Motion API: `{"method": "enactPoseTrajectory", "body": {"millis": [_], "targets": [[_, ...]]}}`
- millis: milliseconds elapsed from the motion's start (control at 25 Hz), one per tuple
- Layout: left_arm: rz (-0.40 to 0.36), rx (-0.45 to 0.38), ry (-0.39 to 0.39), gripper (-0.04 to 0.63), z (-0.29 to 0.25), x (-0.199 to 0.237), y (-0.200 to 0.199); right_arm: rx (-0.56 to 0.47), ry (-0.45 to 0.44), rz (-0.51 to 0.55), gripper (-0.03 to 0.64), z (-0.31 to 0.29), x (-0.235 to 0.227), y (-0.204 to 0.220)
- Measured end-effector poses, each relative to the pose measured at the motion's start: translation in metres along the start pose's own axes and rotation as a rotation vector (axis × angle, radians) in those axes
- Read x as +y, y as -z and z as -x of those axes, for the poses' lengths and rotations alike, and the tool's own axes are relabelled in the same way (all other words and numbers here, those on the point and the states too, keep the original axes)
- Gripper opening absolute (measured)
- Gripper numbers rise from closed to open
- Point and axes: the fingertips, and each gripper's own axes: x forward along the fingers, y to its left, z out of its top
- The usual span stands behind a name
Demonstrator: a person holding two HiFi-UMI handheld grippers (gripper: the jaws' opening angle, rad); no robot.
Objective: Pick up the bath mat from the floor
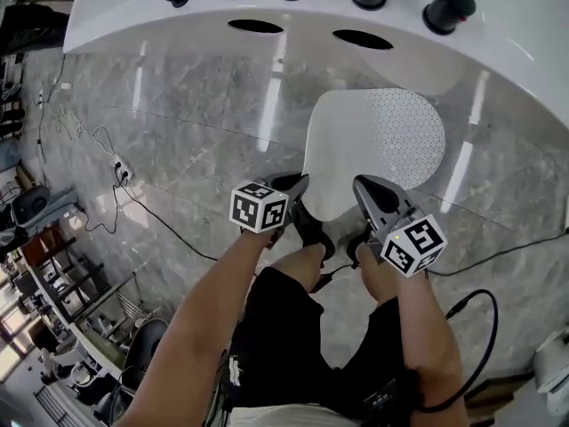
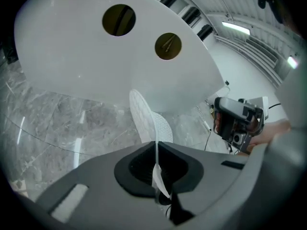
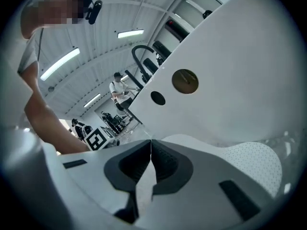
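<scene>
Glossy grey marble floor [image 1: 178,149], white curved fixture [image 1: 498,52] with 2 oval holes [image 1: 255,26], ceiling strip lights [image 3: 129,33] overhead

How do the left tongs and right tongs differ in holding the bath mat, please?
The left tongs pinch the bath mat at its left edge, the right tongs at its right edge. Past the left tongs the mat shows edgewise; past the right tongs it spreads broad. Both clamp it.

The scene is lit brightly and evenly by long ceiling lamps [image 3: 60,63], which are seen high above the right gripper [image 3: 149,142]. Their light is thrown back as pale streaks on the glossy floor [image 1: 178,149] ahead of it. Almost no shadows are cast. The white bath mat [image 1: 373,145] is nearly washed out. Both gripper views are bent strongly and darkened towards their round edges.
</scene>
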Motion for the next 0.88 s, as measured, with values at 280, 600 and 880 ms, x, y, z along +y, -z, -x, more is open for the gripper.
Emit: {"method": "enactPoseTrajectory", "body": {"millis": [280,600,880], "targets": [[-0.009,0.006,-0.006,0.014,0.046,-0.064,-0.016,0.059,0.172,-0.019,0.006,0.106,0.002,-0.007],[0.003,-0.010,0.001,0.014,0.087,-0.122,-0.041,0.104,0.250,0.019,0.006,0.170,0.021,-0.040],[0.011,-0.037,0.020,0.013,0.132,-0.165,-0.060,0.123,0.221,0.018,0.006,0.187,0.058,-0.071]]}}
